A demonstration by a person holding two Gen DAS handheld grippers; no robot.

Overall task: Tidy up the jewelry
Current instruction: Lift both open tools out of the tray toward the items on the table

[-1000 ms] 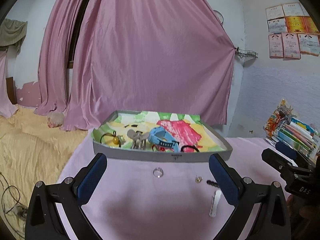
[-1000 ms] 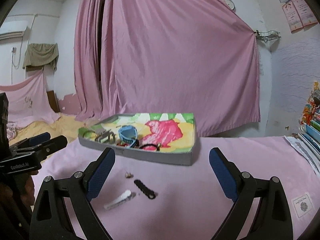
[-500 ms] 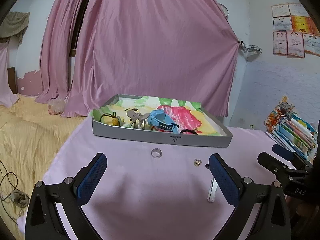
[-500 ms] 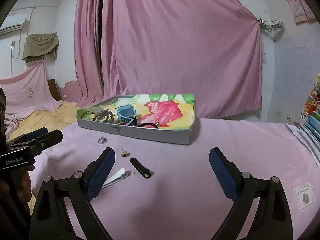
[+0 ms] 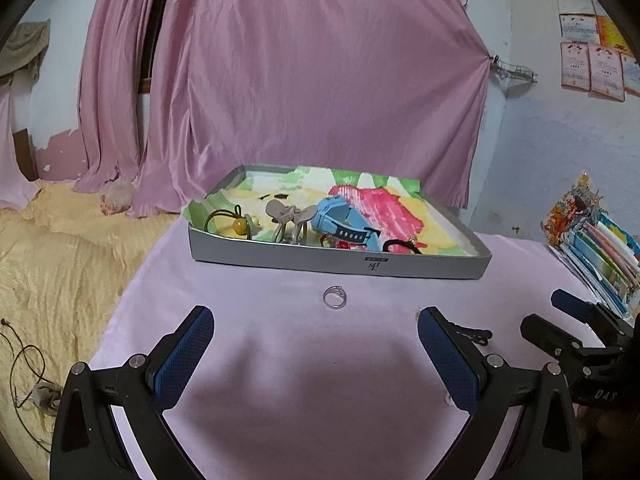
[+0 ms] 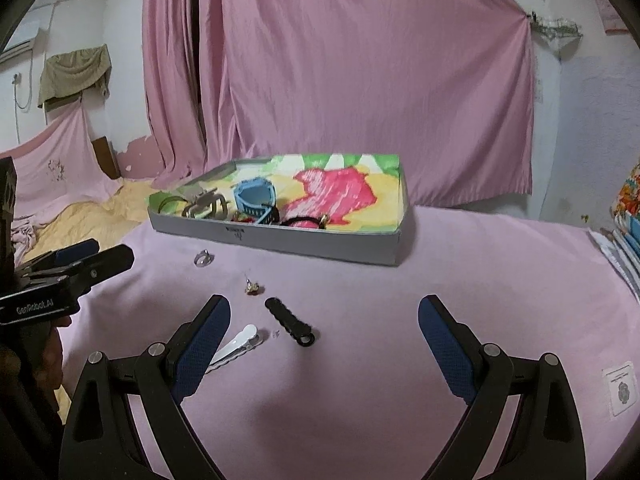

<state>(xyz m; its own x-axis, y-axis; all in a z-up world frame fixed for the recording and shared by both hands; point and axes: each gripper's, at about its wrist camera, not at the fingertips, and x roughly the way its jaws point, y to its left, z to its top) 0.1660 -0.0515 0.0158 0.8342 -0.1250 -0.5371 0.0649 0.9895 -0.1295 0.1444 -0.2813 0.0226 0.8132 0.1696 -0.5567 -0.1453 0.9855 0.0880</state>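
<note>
Both tongs empty, spread | ring (image 5: 334,297) ahead of left tongs (image 5: 316,344)

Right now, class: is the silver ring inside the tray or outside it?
Outside. The ring lies on the pink cloth just before the tray front wall.

"GenRobot.AI" is printed in white on the black body of the left claw (image 6: 94,270), seen at the left edge of the right wrist view. In the left wrist view, the letters "DAS" are seen upside down on the right claw (image 5: 560,320). A small dark mark is printed on the grey tray (image 5: 336,258) front wall, too small to be read.
</note>
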